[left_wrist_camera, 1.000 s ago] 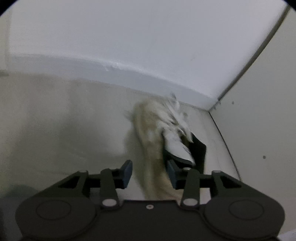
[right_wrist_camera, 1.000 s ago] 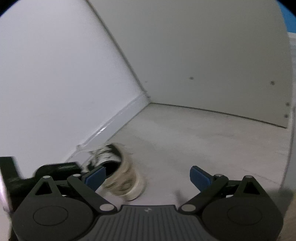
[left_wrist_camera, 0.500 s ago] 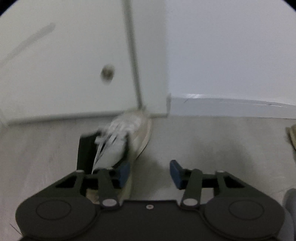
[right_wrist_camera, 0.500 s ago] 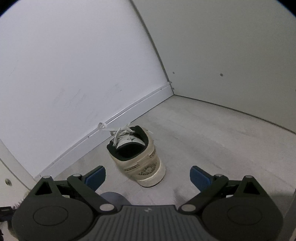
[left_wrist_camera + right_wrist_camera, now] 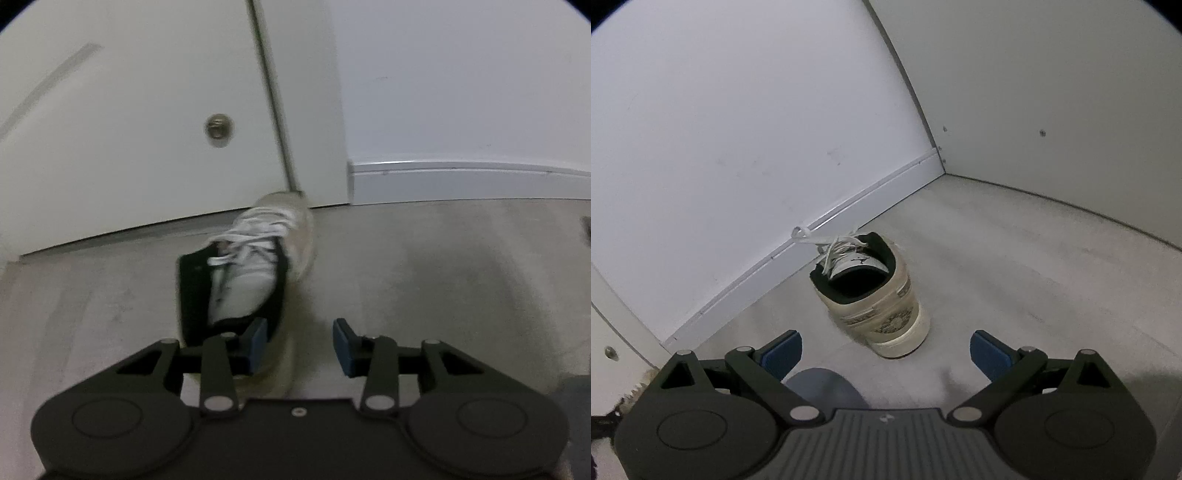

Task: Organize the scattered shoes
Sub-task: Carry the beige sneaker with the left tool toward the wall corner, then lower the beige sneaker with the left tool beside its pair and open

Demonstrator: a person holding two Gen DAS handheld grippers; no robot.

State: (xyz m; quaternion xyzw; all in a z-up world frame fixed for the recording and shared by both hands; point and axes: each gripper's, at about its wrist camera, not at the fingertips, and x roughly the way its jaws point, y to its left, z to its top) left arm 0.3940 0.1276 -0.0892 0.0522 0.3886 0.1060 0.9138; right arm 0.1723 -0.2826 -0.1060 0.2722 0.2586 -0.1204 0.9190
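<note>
A cream sneaker (image 5: 258,269) with white laces and black lining lies on the grey floor, its toe against a white cabinet door (image 5: 129,147). My left gripper (image 5: 299,345) is open at its heel. The left fingertip (image 5: 256,345) sits over the shoe's collar and the right one (image 5: 341,347) is outside, with the shoe's side wall in the gap. A second matching sneaker (image 5: 875,295) stands alone by the baseboard (image 5: 849,206), heel toward me. My right gripper (image 5: 886,350) is wide open just behind it, not touching.
The cabinet door has a round lock (image 5: 218,127). A white wall and baseboard (image 5: 461,181) run to its right. In the right wrist view a white panel (image 5: 1071,110) closes the corner. A blue-grey rounded shape (image 5: 820,384), perhaps clothing, sits under the right gripper.
My left gripper left the sneaker by the baseboard and swung left to the second sneaker at the cabinet door. The right gripper stayed open, and its sneaker now stands free and sharp.
</note>
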